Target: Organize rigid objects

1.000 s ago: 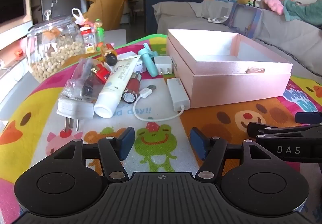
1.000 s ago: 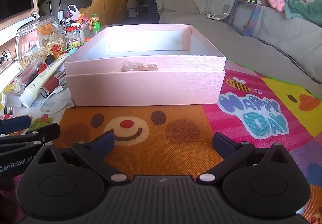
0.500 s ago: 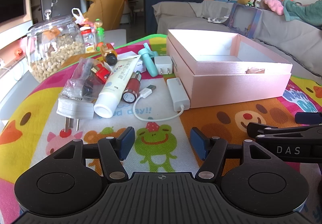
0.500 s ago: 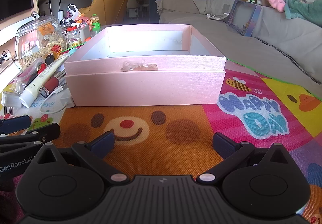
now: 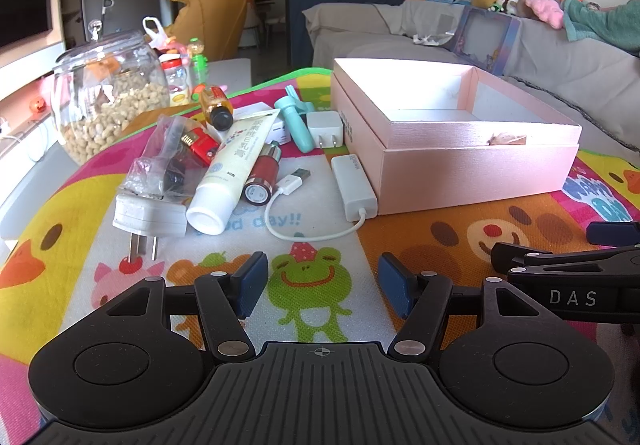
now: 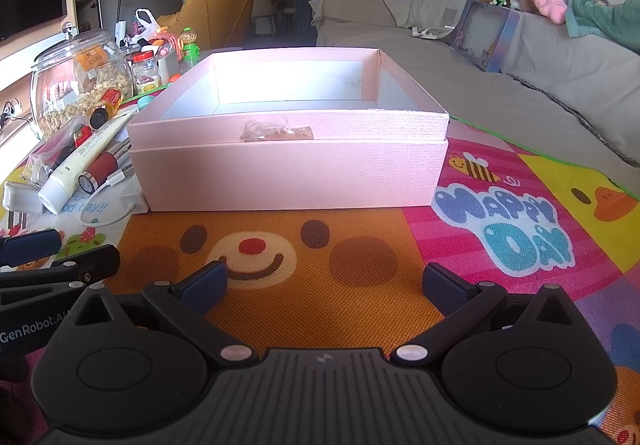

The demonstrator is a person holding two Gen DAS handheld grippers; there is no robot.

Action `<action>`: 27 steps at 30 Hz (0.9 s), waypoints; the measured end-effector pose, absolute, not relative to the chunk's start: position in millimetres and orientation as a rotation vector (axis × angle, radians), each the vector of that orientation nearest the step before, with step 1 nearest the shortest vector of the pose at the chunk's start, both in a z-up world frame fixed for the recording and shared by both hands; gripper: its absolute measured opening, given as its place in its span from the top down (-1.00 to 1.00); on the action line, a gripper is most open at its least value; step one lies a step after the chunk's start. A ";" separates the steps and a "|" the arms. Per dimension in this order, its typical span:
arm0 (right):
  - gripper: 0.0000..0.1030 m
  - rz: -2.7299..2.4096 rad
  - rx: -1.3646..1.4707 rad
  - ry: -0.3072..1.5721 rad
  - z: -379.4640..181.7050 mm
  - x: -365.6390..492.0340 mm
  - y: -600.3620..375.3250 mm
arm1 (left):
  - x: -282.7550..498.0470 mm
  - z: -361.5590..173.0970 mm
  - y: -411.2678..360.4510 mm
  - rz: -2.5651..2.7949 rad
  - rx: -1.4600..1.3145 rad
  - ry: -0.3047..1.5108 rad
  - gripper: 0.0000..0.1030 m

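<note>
While both jaws stand spread and hold nothing, the left hand-held gripper (image 5: pixel 320 283) hovers over the cartoon play mat (image 5: pixel 308 285), with the white lotion tube (image 5: pixel 232 169), red lipstick (image 5: pixel 262 175) and white USB adapter (image 5: pixel 354 185) ahead. Directly ahead of the right hand-held gripper (image 6: pixel 324 285) sits the pink box (image 6: pixel 288 149).

Box (image 6: pixel 288 173): pale pink outside, white inside. Mat (image 6: pixel 500 229): multicolour cartoon print with orange bear, green frog, yellow ducks. Tube (image 5: pixel 228 177), plug (image 5: pixel 148 215), USB adapter (image 5: pixel 354 187): white. Lipstick (image 5: pixel 262 177): red. Gripper pads (image 5: pixel 250 283): navy blue.
</note>
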State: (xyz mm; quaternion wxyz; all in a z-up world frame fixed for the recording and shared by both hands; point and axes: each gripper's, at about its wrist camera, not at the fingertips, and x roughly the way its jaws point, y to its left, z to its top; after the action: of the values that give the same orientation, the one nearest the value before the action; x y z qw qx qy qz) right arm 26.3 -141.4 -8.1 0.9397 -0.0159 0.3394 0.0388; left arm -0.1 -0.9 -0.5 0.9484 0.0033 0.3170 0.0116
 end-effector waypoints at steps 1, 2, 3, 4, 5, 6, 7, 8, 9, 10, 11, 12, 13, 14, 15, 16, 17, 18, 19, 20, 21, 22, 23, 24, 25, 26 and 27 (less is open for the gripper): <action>-1.00 0.079 -0.032 0.693 -8.3 26.3 -142.0 | 0.0 -0.5 -0.9 0.024 0.007 0.645 -0.31; -1.00 0.079 -0.032 0.693 -8.3 26.2 -142.0 | 0.0 -0.5 -0.9 0.024 0.007 0.645 -0.31; -1.00 0.079 -0.032 0.693 -8.3 26.3 -142.2 | 0.0 -0.5 -0.9 0.024 0.008 0.645 -0.31; -1.00 0.080 -0.031 0.692 -8.3 26.2 -141.8 | 0.0 -0.6 -1.0 0.024 0.009 0.645 -0.31; -1.00 0.079 -0.032 0.693 -8.2 26.3 -142.0 | 0.0 -0.7 -1.1 0.025 0.011 0.645 -0.31; -1.00 0.079 -0.033 0.693 -8.2 26.2 -141.5 | 0.2 -0.8 -1.3 0.025 0.012 0.645 -0.31; -1.00 0.079 -0.032 0.693 -8.2 26.5 -142.0 | 0.4 -0.8 -1.2 0.025 0.012 0.645 -0.31; -1.00 0.079 -0.032 0.693 -8.3 26.2 -142.0 | 0.4 -0.8 -1.4 0.025 0.011 0.646 -0.31; -1.00 0.079 -0.034 0.693 -8.2 26.2 -142.0 | 0.5 -0.8 -1.6 0.025 0.011 0.646 -0.31; -1.00 0.078 -0.035 0.692 -8.4 26.3 -141.7 | 0.5 -0.8 -1.6 0.025 0.011 0.646 -0.31; -1.00 0.078 -0.034 0.692 -8.5 26.4 -141.7 | 0.5 -0.8 -1.6 0.025 0.012 0.645 -0.31; -1.00 0.078 -0.035 0.692 -8.4 26.5 -141.6 | 0.5 -0.8 -1.5 0.025 0.011 0.646 -0.31; -1.00 0.077 -0.037 0.691 -8.3 26.3 -141.1 | 0.5 -0.8 -1.7 0.025 0.011 0.646 -0.31; -1.00 0.078 -0.034 0.692 -8.4 26.4 -141.2 | 0.6 -0.5 -1.6 0.024 0.010 0.646 -0.31; -1.00 0.081 -0.027 0.694 -8.5 26.4 -141.7 | 0.6 -0.5 -1.7 0.024 0.010 0.646 -0.31; -1.00 0.082 -0.022 0.694 -8.2 26.5 -141.9 | 0.7 -0.5 -1.6 0.024 0.010 0.646 -0.31; -1.00 0.083 -0.020 0.694 -8.0 26.4 -142.3 | 0.6 -0.4 -1.6 0.024 0.010 0.646 -0.31; -1.00 0.083 -0.019 0.694 -7.2 26.2 -144.2 | 0.7 -0.4 -1.5 0.025 0.011 0.646 -0.31; -1.00 0.083 -0.018 0.694 -7.1 26.2 -144.4 | 0.7 -0.4 -1.3 0.025 0.011 0.646 -0.31; -1.00 0.085 -0.011 0.694 -7.0 26.4 -145.7 | 0.7 -0.5 -1.3 0.025 0.011 0.646 -0.31; -1.00 0.088 -0.004 0.693 -6.8 26.4 -147.3 | 0.7 -0.5 -1.0 0.025 0.012 0.646 -0.31; -1.00 0.091 -0.002 0.693 -6.5 26.7 -148.1 | 0.8 -0.8 -0.9 0.025 0.012 0.646 -0.31; -1.00 0.092 -0.007 0.694 -6.6 26.7 -148.2 | 0.8 -0.7 -0.9 0.024 0.011 0.646 -0.31; -1.00 0.093 -0.015 0.696 -6.9 27.1 -147.4 | 0.8 -0.7 -1.1 0.024 0.010 0.646 -0.31; -1.00 0.093 -0.019 0.698 -7.0 27.7 -147.0 | 0.9 -0.7 -0.9 0.023 0.008 0.645 -0.30; -1.00 0.094 -0.023 0.700 -7.1 28.2 -146.7 | 1.0 -0.7 -1.2 0.022 0.007 0.645 -0.30; -1.00 0.096 -0.024 0.701 -7.1 28.7 -146.5 | 0.9 -0.7 -1.5 0.023 0.009 0.645 -0.30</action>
State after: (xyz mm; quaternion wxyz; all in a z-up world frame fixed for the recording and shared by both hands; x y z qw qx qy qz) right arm 28.7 -146.5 -7.1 0.9380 -0.0116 0.3432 0.0470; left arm 0.9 -1.5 -0.7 0.9483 0.0045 0.3170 0.0112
